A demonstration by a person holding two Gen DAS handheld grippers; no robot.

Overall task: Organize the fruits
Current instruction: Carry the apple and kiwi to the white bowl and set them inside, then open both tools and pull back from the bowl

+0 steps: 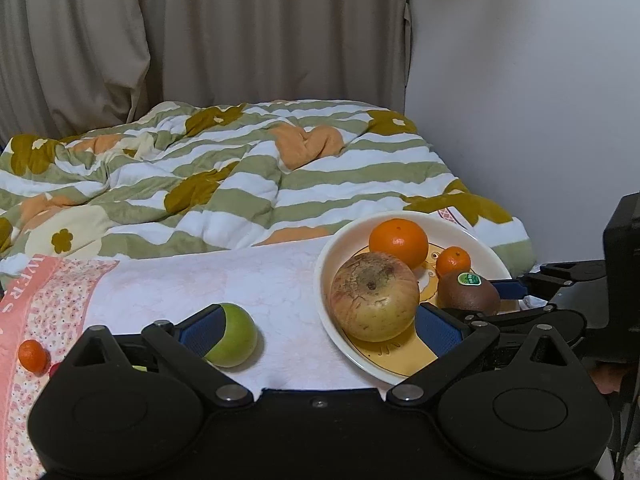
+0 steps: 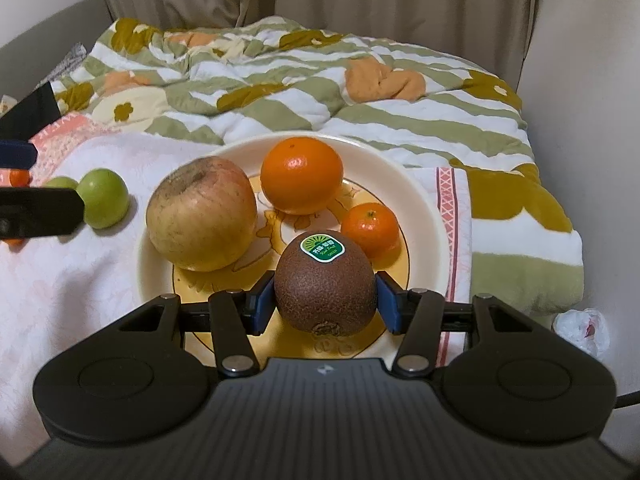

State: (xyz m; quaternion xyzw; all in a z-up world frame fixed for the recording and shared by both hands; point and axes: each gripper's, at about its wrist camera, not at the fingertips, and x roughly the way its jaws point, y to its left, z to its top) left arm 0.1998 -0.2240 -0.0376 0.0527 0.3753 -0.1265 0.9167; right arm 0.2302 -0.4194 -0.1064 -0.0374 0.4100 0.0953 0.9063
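Observation:
A cream plate (image 2: 424,196) (image 1: 404,222) on the pink cloth holds a large apple (image 2: 202,214) (image 1: 374,296), a big orange (image 2: 302,176) (image 1: 398,242) and a small mandarin (image 2: 370,230) (image 1: 453,261). My right gripper (image 2: 325,300) is shut on a brown kiwi (image 2: 326,284) (image 1: 468,292) with a green sticker, over the plate's near side. My left gripper (image 1: 320,326) is open wide and empty, with a green fruit (image 1: 234,334) (image 2: 103,198) just beyond its left pad and the apple by its right pad.
A second green fruit (image 2: 60,183) and a small mandarin (image 1: 33,356) lie on the cloth to the left. A striped flowered quilt (image 1: 240,176) covers the bed behind. A crumpled white bag (image 2: 582,326) lies at the right.

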